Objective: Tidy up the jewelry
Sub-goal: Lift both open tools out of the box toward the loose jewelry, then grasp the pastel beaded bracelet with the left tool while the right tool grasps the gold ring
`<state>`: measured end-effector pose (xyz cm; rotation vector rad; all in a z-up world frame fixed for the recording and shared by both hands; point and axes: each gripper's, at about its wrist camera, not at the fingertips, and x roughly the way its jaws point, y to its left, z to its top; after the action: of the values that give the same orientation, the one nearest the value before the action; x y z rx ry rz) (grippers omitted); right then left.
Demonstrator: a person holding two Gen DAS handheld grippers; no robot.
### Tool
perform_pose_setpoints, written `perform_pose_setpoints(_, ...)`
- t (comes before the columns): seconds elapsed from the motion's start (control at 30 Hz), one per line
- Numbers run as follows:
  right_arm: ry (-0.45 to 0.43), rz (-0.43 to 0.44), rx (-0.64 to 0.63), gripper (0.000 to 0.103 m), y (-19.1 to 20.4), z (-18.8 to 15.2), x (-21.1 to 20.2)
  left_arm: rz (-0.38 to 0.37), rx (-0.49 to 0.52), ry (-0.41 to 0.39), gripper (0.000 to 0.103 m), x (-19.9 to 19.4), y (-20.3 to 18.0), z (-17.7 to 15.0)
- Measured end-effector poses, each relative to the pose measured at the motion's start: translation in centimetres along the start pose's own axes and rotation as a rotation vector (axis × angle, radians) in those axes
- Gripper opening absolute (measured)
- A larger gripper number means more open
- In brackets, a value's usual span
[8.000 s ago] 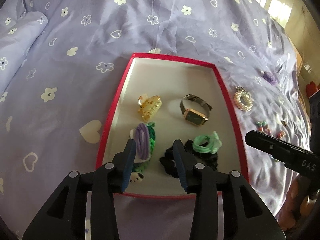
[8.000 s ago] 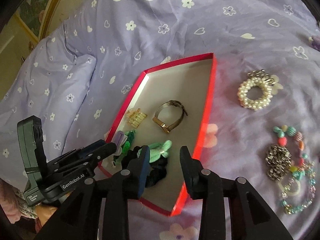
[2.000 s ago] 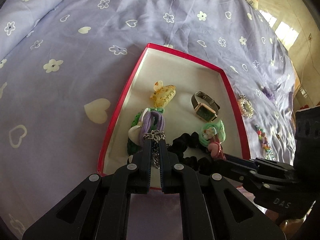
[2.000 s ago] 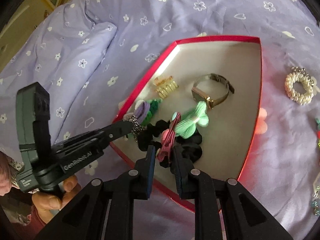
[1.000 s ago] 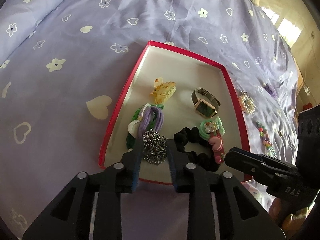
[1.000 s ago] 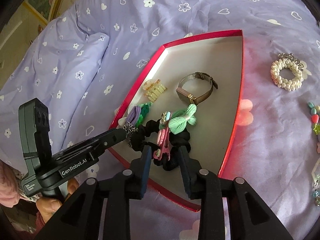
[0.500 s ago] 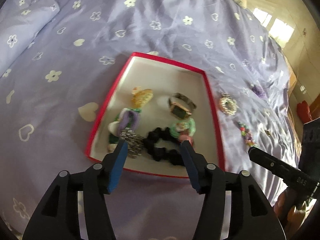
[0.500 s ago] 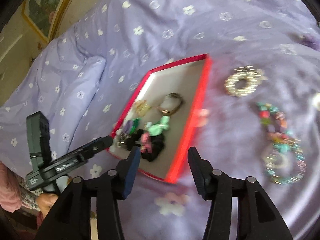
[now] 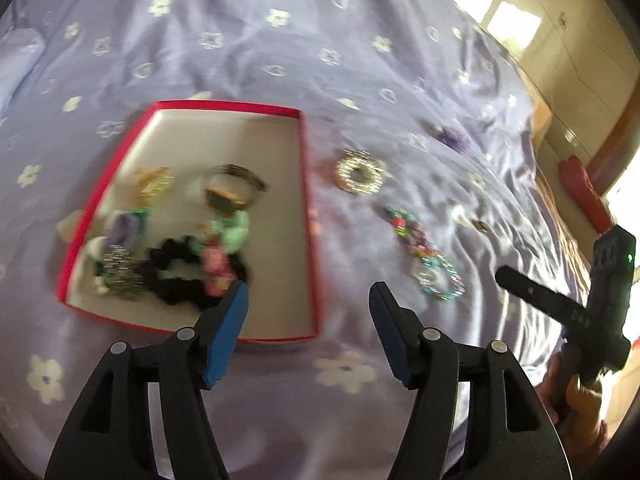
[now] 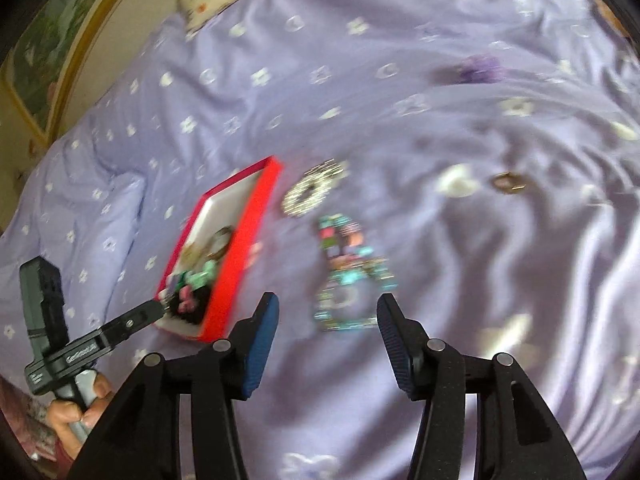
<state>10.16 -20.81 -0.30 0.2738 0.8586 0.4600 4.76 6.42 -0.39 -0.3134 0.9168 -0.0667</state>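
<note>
Little can be read. In the right wrist view, the side of the left gripper (image 10: 100, 346) carries white lettering, too blurred to make out. In the left wrist view, the right gripper (image 9: 576, 316) bears faint small marks, also unreadable.

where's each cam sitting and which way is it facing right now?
Left wrist: on the left gripper, jaws opening and empty, looking down at the red box; right gripper at right edge.
Right wrist: on the right gripper, empty, over the beaded bracelets; left gripper and a hand lower left.
Shared: box, bracelets, purple bedspread.
</note>
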Motion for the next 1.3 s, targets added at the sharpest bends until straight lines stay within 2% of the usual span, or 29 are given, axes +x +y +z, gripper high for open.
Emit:
perform_pose_setpoints(0.27, -0.053, -0.095, 0.027, 0.053, -4.7, 1.2, -1.8, -0.053, 0.089, 0.052, 0.071, 2.7, -5.8, -0.3)
perform_pose_setpoints(0.53, -0.049, -0.138, 0.023, 0.053, -7.2, 2.6, -0.8, -0.090, 0.155, 0.118, 0.075, 6.4, -9.9, -0.5)
perform_pose_setpoints(0.77, -0.043, -0.164, -0.007, 0.053, -8.1, 4.3, 1.2, -0.076, 0.171, 0.160, 0.075, 9.6, -11.0, -0.6)
perform_pose_setpoints(0.93, -0.040, -0.195, -0.035, 0.053, -8.5, 5.2, 3.0, -0.065, 0.183, 0.160, 0.075, 10.8, -11.1, -0.6)
perform_pose_setpoints(0.97, -0.038, -0.202, -0.037, 0.053, -8.6, 5.3, 3.3, -0.065, 0.187, 0.156, 0.072, 10.9, -11.2, -0.5)
perform_pose_setpoints(1.0, -0.036, -0.207, -0.041, 0.053, -8.6, 5.5, 3.7, -0.066, 0.192, 0.151, 0.062, 11.0, -11.2, -0.5)
perform_pose_setpoints(1.03, -0.035, -0.221, -0.049, 0.052, -8.7, 5.7, 4.1, -0.069, 0.196, 0.150, 0.058, 11.1, -11.2, -0.5)
perform_pose_setpoints(1.1, -0.032, -0.236, -0.060, 0.051, -8.8, 5.9, 4.7, -0.091, 0.201, 0.147, 0.035, 11.3, -11.2, -0.4)
perform_pose_setpoints(1.2, -0.023, -0.255, -0.075, 0.050, -8.7, 6.3, 5.5, -0.144, 0.195, 0.157, 0.011, 11.6, -11.3, -0.3)
perform_pose_setpoints(1.23, -0.021, -0.264, -0.083, 0.048, -8.6, 6.4, 5.7, -0.159, 0.196, 0.159, 0.008, 11.6, -11.3, -0.3)
perform_pose_setpoints(1.3, -0.015, -0.293, -0.097, 0.028, -8.6, 6.7, 6.1, -0.157, 0.212, 0.151, 0.008, 11.5, -11.7, -0.4)
